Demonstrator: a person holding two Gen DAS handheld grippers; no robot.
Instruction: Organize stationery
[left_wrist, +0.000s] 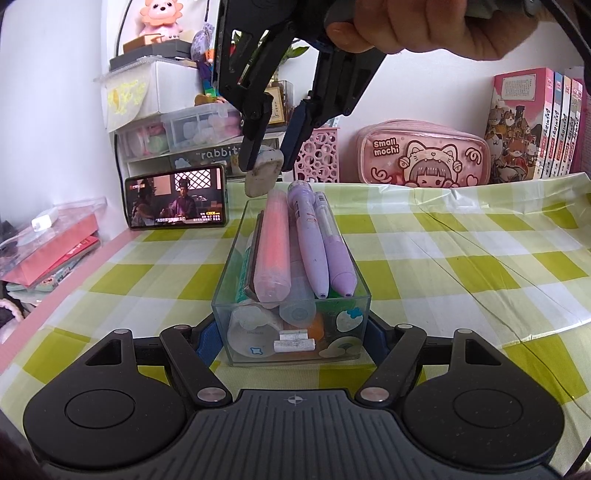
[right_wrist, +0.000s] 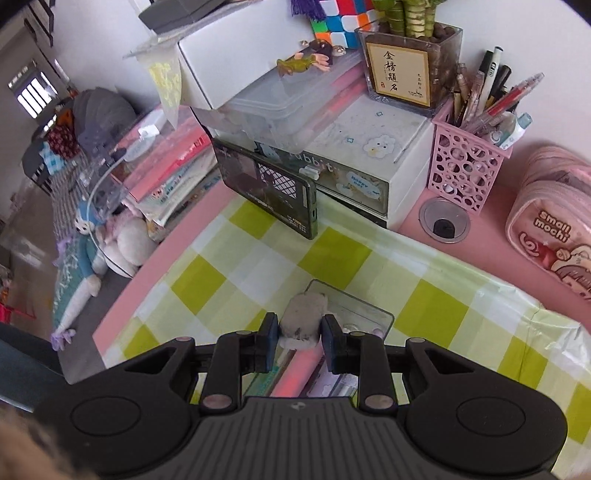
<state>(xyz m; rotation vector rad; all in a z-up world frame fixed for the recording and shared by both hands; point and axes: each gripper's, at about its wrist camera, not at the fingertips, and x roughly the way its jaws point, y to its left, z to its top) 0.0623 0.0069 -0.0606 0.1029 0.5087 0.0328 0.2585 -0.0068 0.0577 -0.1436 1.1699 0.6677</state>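
The left claw (left_wrist: 291, 339) is clamping the near end of a clear plastic box (left_wrist: 290, 354), its pads pressing on the box's two side walls, and the box is sitting on the checked green and white cloth (left_wrist: 443, 266) that is covering the pink surface (right_wrist: 491, 240). Inside the box a pink highlighter (left_wrist: 273, 247) is lying on top toward the left, with two lilac pens (left_wrist: 325, 243) lying just beside it on the right, all pointing from far to near. Smaller items are showing through the near wall, too jumbled to tell apart.

The right claw (right_wrist: 300, 338) is gripping a grubby white eraser (right_wrist: 303, 321) between its pads, and a person's hand (left_wrist: 424, 26) is holding that tool from above. In the left wrist view the eraser (left_wrist: 264, 173) is hanging in the air over the far end of the box, apart from the pens below it. In the right wrist view the far rim of the box is showing just beyond the eraser.

Farther back, a phone (left_wrist: 177, 199) playing a video is leaning at the far left against a white drawer unit (right_wrist: 369, 155). A pink perforated pen holder (right_wrist: 469, 166) is standing to the right of the drawers, and a pink pencil case (left_wrist: 421, 155) is lying farther right, with books (left_wrist: 535, 125) standing at the far right.
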